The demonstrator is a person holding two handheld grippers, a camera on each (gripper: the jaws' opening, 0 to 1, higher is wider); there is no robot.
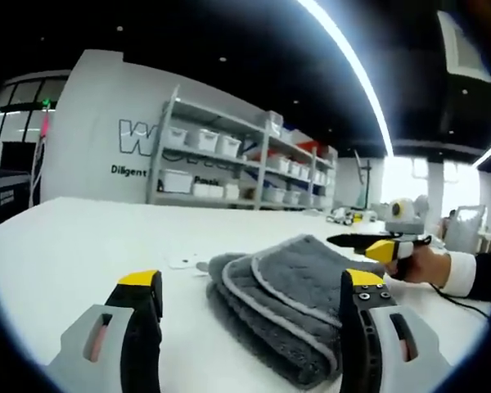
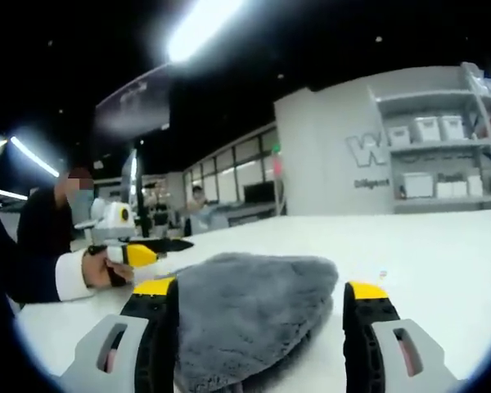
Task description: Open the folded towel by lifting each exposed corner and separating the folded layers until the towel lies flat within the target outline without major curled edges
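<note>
The folded grey towel (image 1: 290,307) is lying on the white desk (image 1: 82,246), its layers stacked and piped edges showing. The left hand-held gripper (image 1: 254,315) is hovering with jaws spread wide, the towel sitting between them toward 1 o'clock. The right hand-held gripper (image 2: 258,319) is also gaping, framing the towel (image 2: 245,315) at 12 o'clock. A person's hand (image 1: 421,264) is resting at 3 o'clock, holding a yellow tool (image 1: 376,244).
</note>
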